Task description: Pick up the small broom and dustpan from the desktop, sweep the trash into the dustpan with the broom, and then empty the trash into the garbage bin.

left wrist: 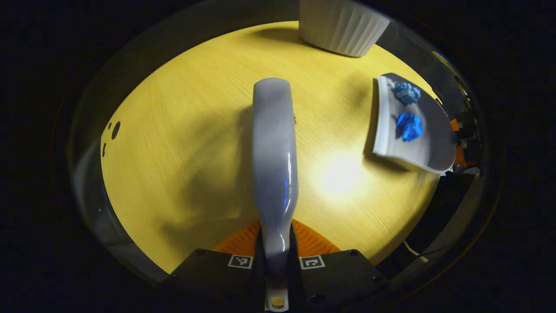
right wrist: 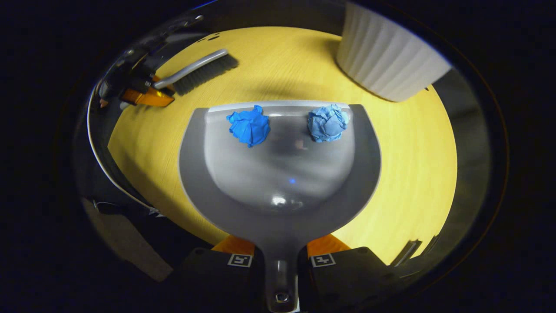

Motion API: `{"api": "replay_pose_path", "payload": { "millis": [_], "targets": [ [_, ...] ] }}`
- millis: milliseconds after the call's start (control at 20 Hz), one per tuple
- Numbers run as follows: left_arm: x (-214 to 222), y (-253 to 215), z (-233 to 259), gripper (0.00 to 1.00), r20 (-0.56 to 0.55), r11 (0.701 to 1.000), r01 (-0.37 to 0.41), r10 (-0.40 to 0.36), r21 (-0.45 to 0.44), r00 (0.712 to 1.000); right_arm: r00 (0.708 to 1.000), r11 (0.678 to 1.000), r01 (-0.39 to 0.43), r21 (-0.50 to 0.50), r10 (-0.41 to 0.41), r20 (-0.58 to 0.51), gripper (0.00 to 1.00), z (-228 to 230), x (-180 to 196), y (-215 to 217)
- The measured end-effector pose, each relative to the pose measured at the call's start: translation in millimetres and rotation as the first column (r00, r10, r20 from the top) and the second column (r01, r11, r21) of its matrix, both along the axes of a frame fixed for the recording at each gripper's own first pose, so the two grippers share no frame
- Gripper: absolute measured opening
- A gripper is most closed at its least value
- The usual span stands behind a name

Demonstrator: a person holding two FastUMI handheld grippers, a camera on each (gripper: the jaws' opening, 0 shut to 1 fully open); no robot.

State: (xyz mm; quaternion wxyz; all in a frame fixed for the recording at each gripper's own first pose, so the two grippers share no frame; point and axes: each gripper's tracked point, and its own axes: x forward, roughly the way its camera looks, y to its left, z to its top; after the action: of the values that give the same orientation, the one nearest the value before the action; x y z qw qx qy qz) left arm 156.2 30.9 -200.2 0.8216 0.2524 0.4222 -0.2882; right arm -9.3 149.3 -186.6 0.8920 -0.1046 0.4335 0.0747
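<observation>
Left gripper [left wrist: 276, 256] clamps the grey plastic broom's handle [left wrist: 274, 165] over the yellow wooden desktop [left wrist: 182, 143]; right gripper [right wrist: 280, 261] clamps the grey dustpan [right wrist: 278, 191], both blue crumpled paper balls [right wrist: 249, 126] inside; sweeping appears done; emptying into the white ribbed bin [right wrist: 386, 65], far right, remains.

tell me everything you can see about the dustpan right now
The dustpan is grey, smooth and glossy, plastic by its look, with a rounded scoop, a raised rim, a pale straight front lip and a narrow handle. The right gripper clamps that handle. Two crumpled blue paper balls lie inside near the lip. In the left gripper view it is tilted above the yellow table, casting a shadow there. The white ribbed bin stands beyond it.
</observation>
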Motion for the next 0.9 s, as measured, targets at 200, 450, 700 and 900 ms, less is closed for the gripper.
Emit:
{"api": "replay_pose_path", "payload": {
  "millis": [200, 450, 700, 900],
  "targets": [
    [0, 1, 2, 0.28, 0.018, 1.0, -0.011, 0.011, 0.003, 1.0, 0.996, 0.998, 0.07, -0.007, -0.069, 0.05, 0.34, 29, -11, 11],
    [-1, 1, 1, 0.24, 0.018, 1.0, -0.011, 0.011, -0.004, 1.0, 0.969, 0.981, 0.186, 0.059, -0.193, 0.157, 0.34, 31, -13, 23],
    [-1, 1, 1, 0.24, 0.023, 1.0, 0.014, -0.014, 0.002, 1.0, 0.924, 0.961, 0.274, -0.025, -0.256, 0.283, 0.34, 33, 18, 15],
    [-2, 2, -1, 0.24, 0.034, 1.0, 0.013, -0.012, -0.004, 0.999, 0.904, 0.945, 0.32, -0.062, -0.285, 0.319, 0.34, 48, 51, 19]
  ]
}}
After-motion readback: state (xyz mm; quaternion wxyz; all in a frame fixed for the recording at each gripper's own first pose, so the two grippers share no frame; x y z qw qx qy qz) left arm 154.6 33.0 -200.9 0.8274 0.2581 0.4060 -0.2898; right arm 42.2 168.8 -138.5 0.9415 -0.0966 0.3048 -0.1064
